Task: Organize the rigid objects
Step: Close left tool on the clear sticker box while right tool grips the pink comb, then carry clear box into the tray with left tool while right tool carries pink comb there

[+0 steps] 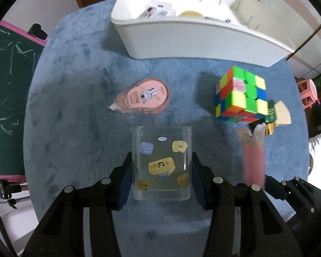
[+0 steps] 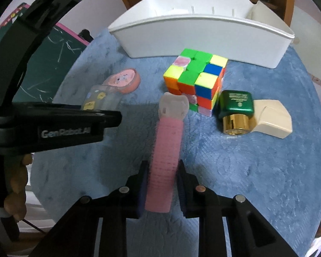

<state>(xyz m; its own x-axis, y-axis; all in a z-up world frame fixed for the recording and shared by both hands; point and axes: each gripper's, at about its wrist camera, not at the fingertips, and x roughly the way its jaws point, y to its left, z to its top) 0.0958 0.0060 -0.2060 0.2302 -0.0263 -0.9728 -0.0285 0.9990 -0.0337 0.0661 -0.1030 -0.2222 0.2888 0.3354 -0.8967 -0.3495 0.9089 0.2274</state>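
Blue plush mat (image 1: 75, 98) underfoot of everything, round-edged, with a green chalkboard (image 1: 8, 90) framed in pink off to the left. Clear square cup (image 1: 161, 162) with yellow cheese stickers, clamped at both sides by the left gripper (image 1: 160, 177), pads pressed to its walls. Pink hair roller clip (image 2: 164, 160) with a pale translucent tip, pinched between the pads of the right gripper (image 2: 161, 189), jaws drawn tight on it. Just beyond the cup, flat on the mat, a pink correction tape (image 1: 142, 97) with an astronaut figure on its label and a printed "20", other print too small to read. To the right, a scrambled puzzle cube (image 2: 195, 81) showing green, yellow, blue and orange. Beside it, a green-capped bottle (image 2: 235, 110) with a gold body and unreadable gilt print on the cap, touching a cream plastic block (image 2: 271, 118). Farther back, a white storage bin (image 2: 203, 36), small items inside seen from the left wrist. "GenRobot.AI" lettered in white on the black body of the left gripper, seen from the right wrist, fingers (image 2: 17, 184) of a hand under it.
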